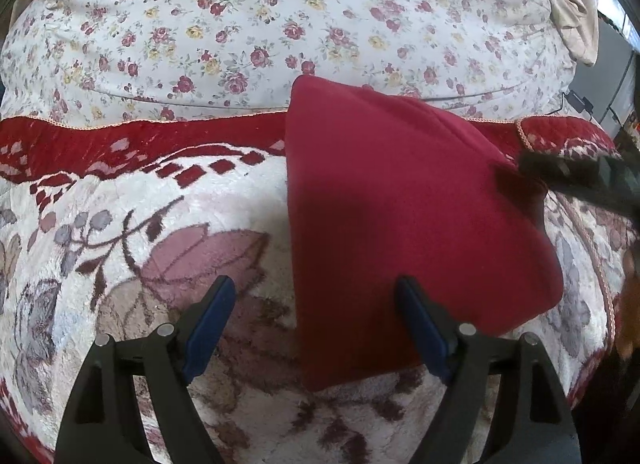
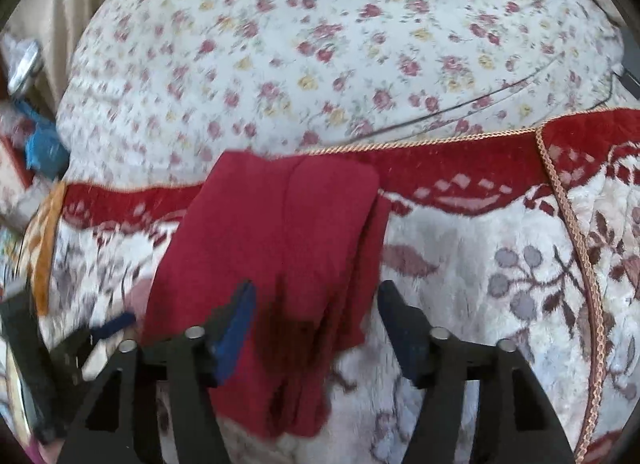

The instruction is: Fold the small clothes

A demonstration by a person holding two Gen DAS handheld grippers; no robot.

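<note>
A folded dark red garment (image 1: 400,203) lies on the plush flowered blanket (image 1: 120,244), its far end reaching over the red border. My left gripper (image 1: 316,288) hovers open at the garment's near left edge, with one blue pad over the blanket and the other over the cloth. In the right wrist view the same garment (image 2: 280,232) shows stacked layers along its right side. My right gripper (image 2: 317,290) stands open above the garment's near end, and the pads do not press on the cloth. A dark finger (image 1: 560,173) of it shows blurred at the garment's right edge.
Beyond the blanket's red border (image 2: 460,167) spreads a white rose-print sheet (image 1: 260,23) with a thin cable (image 2: 480,103) across it. Beige cloth (image 1: 572,15) hangs at the far right. Blue and mixed clutter (image 2: 40,143) sits off the bed's left side.
</note>
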